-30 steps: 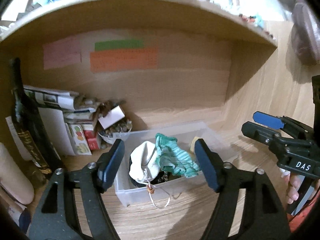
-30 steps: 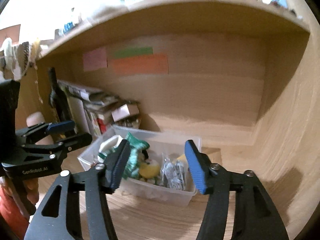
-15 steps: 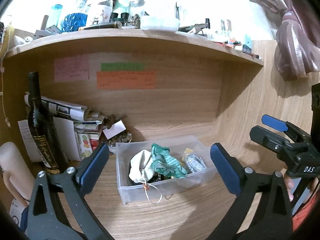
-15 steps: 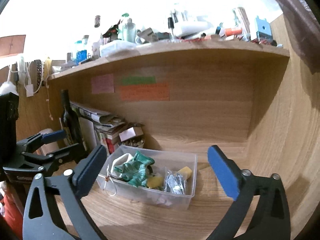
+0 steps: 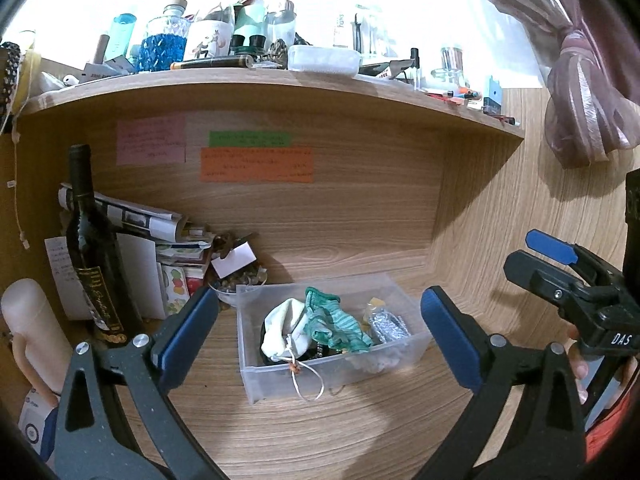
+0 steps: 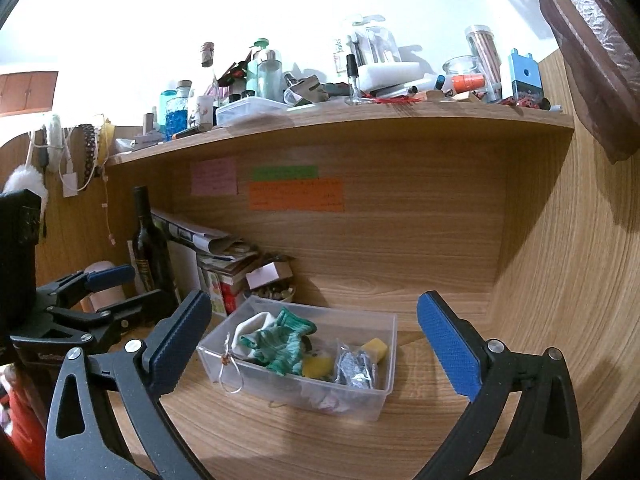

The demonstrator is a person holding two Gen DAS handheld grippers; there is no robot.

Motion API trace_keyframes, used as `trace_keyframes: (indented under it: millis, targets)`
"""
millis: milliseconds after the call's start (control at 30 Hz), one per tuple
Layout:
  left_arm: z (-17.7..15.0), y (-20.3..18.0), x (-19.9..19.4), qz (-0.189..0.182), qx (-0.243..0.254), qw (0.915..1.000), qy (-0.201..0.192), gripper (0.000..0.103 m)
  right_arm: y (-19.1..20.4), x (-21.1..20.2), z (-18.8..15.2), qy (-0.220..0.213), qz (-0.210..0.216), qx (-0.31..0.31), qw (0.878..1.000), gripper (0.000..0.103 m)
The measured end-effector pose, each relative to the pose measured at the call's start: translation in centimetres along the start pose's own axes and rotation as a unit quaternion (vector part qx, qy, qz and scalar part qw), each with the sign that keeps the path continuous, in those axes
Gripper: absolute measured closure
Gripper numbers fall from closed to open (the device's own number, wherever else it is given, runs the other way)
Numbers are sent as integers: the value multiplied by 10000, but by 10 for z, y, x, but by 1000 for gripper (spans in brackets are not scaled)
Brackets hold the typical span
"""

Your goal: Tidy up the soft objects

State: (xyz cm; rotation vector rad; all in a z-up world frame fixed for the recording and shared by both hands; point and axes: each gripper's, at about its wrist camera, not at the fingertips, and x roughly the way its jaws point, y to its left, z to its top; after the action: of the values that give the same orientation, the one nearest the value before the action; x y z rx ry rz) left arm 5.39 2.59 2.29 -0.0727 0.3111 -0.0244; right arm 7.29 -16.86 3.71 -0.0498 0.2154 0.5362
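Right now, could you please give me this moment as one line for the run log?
left gripper: open, empty | right gripper: open, empty | clear bin: on desk, holds green cloth, white pouch | contact: none

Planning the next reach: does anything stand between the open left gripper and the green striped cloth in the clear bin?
Nothing visible does. The left gripper is open and faces the green striped cloth, which lies on top in the clear bin; bare wood lies between.

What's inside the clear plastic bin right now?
In the clear bin: a green striped cloth draped over a white drawstring pouch, a yellow sponge and a silvery packet. Whatever lies beneath the cloth is mostly covered.
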Motion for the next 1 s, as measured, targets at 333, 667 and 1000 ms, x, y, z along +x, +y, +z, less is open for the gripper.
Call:
trace_keyframes:
  millis: [333,667,1000]
  targets:
    - [-1,-1,-3,64,22,10000,-36,0,1,0,-1,18,15,35,10000,0]
    - [0,-2,-6,69,86,9999,-76,0,3,-1,-2,10,6,29,10000,0]
    - [0,-1,-7,62,90,9999,-62,0,5,-2,-3,18,20,17,10000,0]
